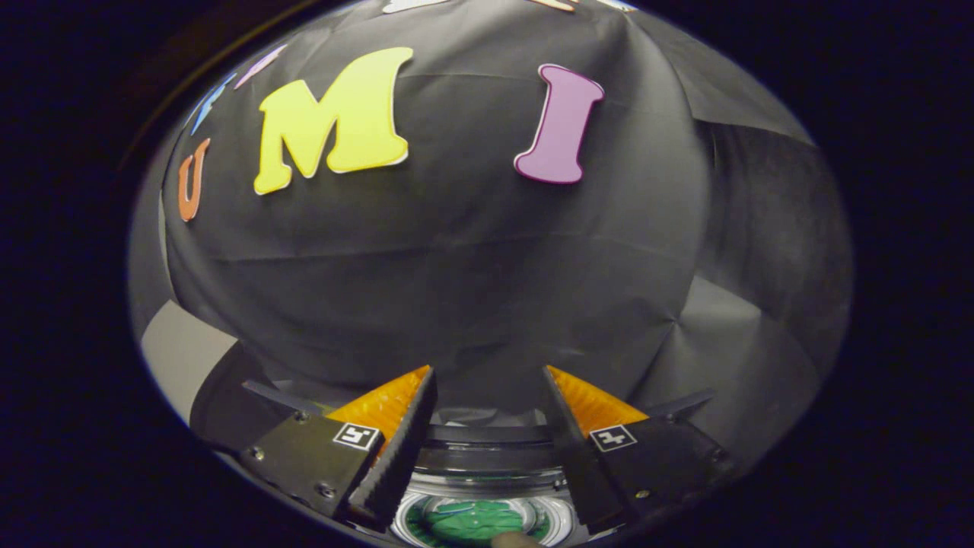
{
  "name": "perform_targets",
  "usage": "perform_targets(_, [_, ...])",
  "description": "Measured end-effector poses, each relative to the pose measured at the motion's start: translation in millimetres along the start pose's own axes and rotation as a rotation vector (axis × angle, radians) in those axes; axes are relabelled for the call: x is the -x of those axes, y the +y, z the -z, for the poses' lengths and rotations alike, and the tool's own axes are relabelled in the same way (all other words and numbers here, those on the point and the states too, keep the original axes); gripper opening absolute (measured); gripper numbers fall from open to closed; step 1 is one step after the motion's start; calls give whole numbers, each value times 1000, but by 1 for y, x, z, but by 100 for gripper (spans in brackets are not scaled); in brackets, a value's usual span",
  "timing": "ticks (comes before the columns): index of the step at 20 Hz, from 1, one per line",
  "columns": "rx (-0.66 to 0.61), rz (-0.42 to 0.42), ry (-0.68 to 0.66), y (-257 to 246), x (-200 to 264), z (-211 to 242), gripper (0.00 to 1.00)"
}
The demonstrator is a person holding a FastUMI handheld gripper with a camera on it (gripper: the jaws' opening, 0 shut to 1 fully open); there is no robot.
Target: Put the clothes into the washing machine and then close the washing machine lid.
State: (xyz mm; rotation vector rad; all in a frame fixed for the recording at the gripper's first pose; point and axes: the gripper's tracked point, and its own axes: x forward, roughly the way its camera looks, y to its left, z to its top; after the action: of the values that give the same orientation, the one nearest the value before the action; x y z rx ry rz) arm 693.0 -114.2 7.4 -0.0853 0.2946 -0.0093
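Below, green clothes (472, 524) lie between the spread claw (487, 380) fingers.

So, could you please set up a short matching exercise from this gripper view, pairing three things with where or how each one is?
Things:
1. gripper
2. green cloth
3. washing machine rim

Descriptions:
A. lying down inside the drum
B. open, holding nothing
C. curving across between the two fingers

Pairs: 1-B, 2-A, 3-C
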Motion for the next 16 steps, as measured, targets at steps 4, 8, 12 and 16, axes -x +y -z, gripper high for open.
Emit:
perform_targets(4, [-28, -4, -86, 0, 1, -2, 86])
perform_targets(8, [-38, -8, -190, -1, 2, -9, 86])
perform_targets(12, [-42, -13, -259, 0, 5, -14, 86])
perform_targets(16, [-45, -8, -266, 0, 4, -13, 86])
